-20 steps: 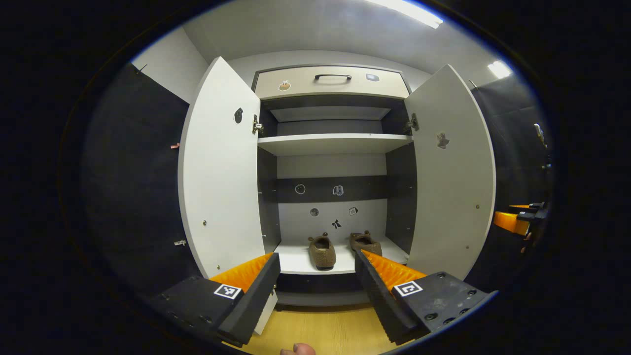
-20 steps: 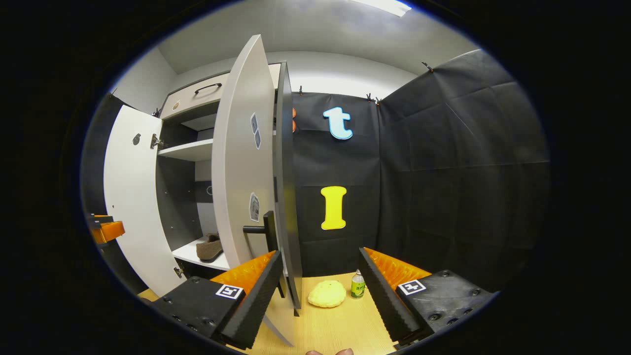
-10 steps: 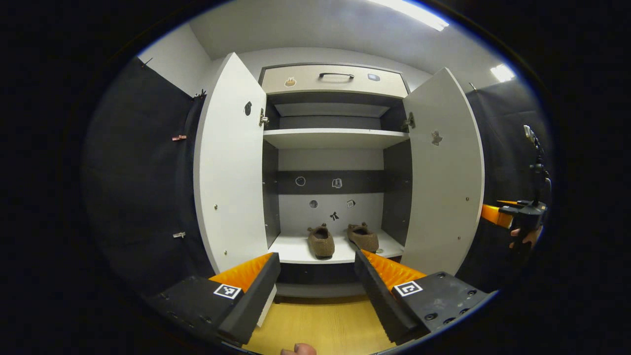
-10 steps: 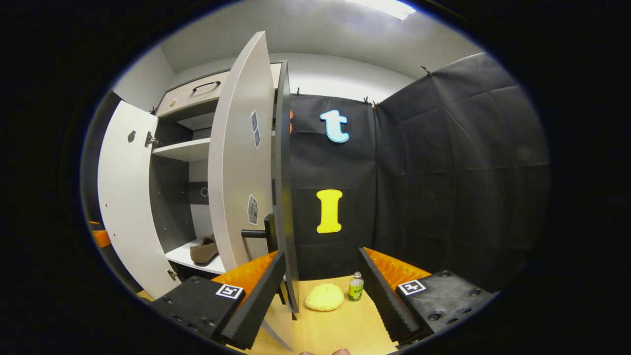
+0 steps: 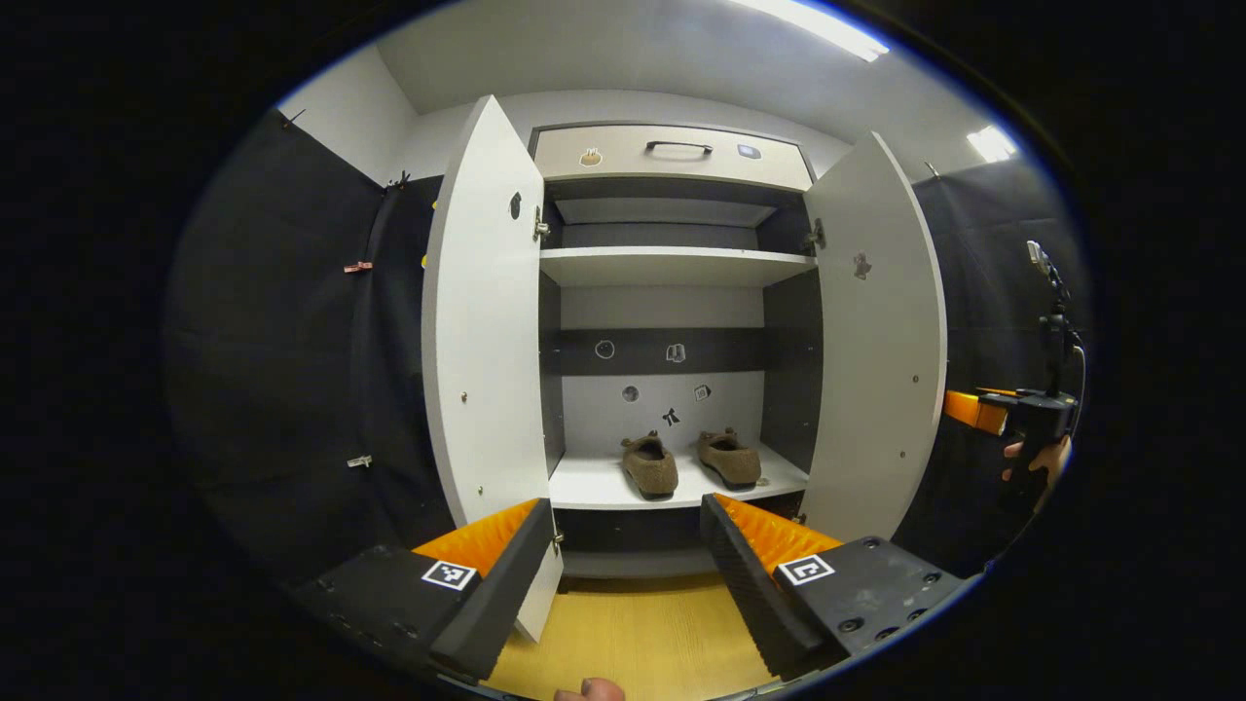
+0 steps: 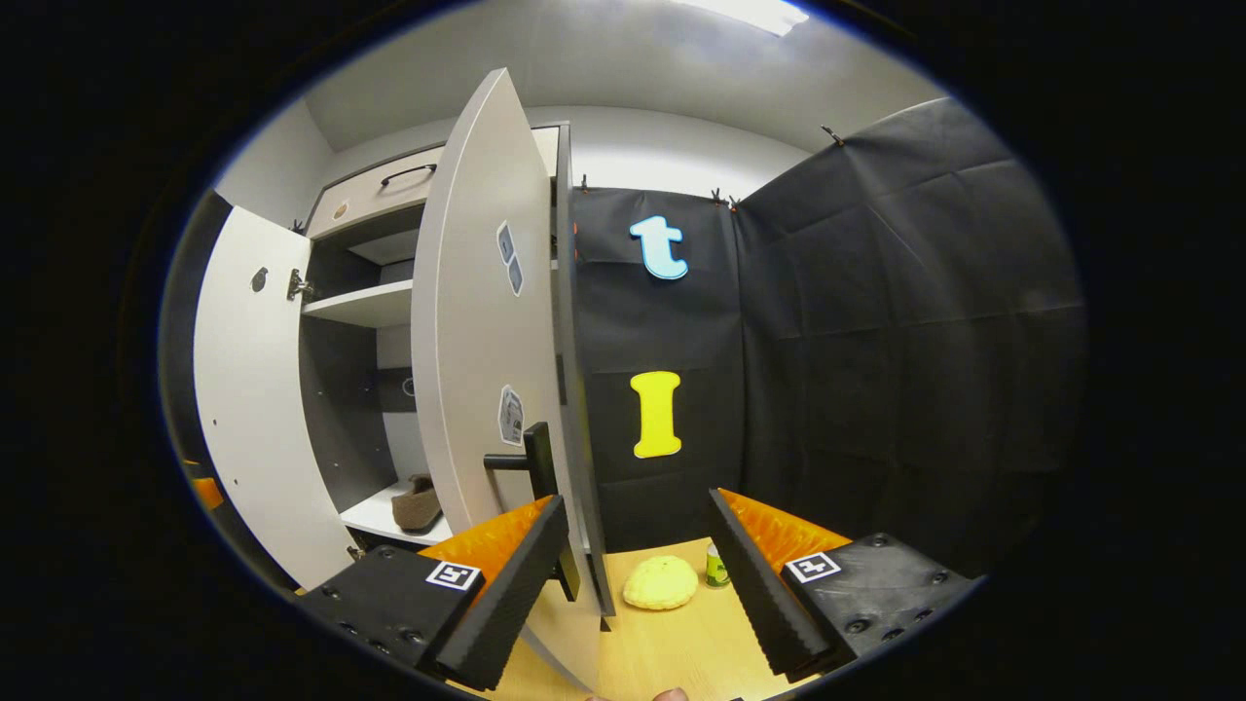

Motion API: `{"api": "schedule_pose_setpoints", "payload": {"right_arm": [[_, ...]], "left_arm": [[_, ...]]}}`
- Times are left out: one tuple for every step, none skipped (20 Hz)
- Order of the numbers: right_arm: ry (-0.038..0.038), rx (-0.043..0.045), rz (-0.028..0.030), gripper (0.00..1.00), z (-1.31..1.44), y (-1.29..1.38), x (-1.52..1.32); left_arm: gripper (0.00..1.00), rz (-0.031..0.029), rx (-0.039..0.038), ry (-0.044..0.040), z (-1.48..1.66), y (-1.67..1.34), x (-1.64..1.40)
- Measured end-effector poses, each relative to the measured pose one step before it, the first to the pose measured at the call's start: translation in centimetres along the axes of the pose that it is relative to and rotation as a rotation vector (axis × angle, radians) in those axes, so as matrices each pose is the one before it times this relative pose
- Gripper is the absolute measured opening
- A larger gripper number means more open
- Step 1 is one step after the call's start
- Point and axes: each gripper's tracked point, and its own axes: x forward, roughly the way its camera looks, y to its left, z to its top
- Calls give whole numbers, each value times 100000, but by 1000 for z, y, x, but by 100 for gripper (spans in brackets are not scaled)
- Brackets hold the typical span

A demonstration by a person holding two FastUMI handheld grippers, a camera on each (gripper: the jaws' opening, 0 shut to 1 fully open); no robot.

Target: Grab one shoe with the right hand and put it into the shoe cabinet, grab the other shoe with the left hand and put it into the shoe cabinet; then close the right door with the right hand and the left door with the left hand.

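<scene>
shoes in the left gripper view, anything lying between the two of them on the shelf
Nothing: in the left gripper view the left shoe and right shoe sit apart on the shelf, with bare board between them.

A staged recording booth: black cloth walls [image 6: 876, 341] around a white shoe cabinet [image 5: 672, 268], wood-look floor [image 5: 633, 633].
</scene>
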Motion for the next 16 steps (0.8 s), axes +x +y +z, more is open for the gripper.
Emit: {"api": "schedule_pose_setpoints", "payload": {"right_arm": [[-81, -484, 917, 98, -94, 731, -33], [-36, -500, 981, 98, -88, 697, -60], [-112, -230, 1094, 98, -57, 714, 2], [-4, -65, 1217, 98, -45, 744, -38], [137, 1, 1339, 98, -98, 740, 41], [157, 85, 1359, 98, -61, 800, 113], [278, 32, 1383, 98, -139, 781, 176], [143, 9, 1301, 98, -84, 837, 153], [193, -210, 1403, 98, -128, 840, 218], [169, -170, 1598, 98, -118, 951, 286], [454, 76, 1744, 98, -146, 1039, 291], [467, 65, 1656, 98, -138, 1026, 371], [418, 89, 2210, 98, -140, 1139, 392], [554, 512, 3048, 98, -133, 1361, 340], [886, 759, 2759, 98, -222, 1337, 372], [687, 329, 2197, 98, -229, 1216, 296]], "left_arm": [[96, 141, -118, 69, -105, 255, -71], [96, 136, -295, 149, -35, 330, -89], [96, 197, -489, 225, -142, 334, -70], [96, 28, -335, 223, -82, 312, -85], [96, 445, -236, 202, -149, 333, -54], [96, 277, -56, 329, -85, 335, -52], [96, 481, -190, 353, -178, 382, -4], [96, 272, -256, 411, -96, 318, -68], [96, 212, -378, 143, -87, 257, -45], [96, 67, -207, 160, -48, 281, -57], [96, 521, -73, 61, -80, 358, -7], [96, 423, 23, 58, -59, 333, -14], [96, 448, -62, 142, -58, 327, 4], [96, 399, -56, 182, -87, 320, -76], [96, 302, -90, 161, -28, 297, 67], [97, 398, -180, 309, -151, 355, 130]]}}
